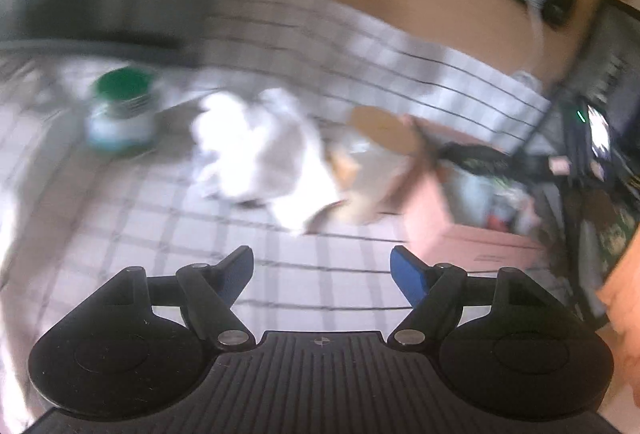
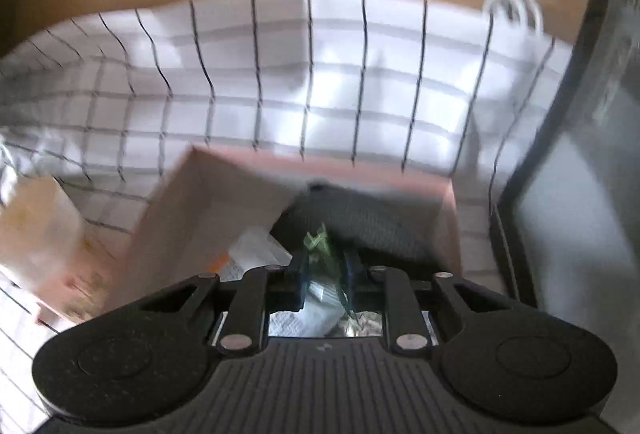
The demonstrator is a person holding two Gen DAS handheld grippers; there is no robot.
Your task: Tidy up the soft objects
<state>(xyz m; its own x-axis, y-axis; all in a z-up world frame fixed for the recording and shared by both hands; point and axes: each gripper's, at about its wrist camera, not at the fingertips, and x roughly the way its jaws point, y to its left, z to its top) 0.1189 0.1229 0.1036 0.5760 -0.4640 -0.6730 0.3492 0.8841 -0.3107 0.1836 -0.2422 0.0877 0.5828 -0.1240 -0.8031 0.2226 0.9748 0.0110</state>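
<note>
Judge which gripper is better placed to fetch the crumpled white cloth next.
Probably left. The left gripper is open and empty, facing the crumpled white cloth; the right gripper is clamped on a green-printed packet over the pink cardboard box.

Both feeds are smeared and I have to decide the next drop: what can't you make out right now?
- Left wrist view: the white bundle on the checked cloth; motion blur leaves it unidentifiable.
- Left wrist view: the green-lidded container; label blurred.
- Right wrist view: the green-and-clear item in the right tongs; their own fingers hide most of it.
- Right wrist view: the pink box bottom; the tongs block it.
</note>
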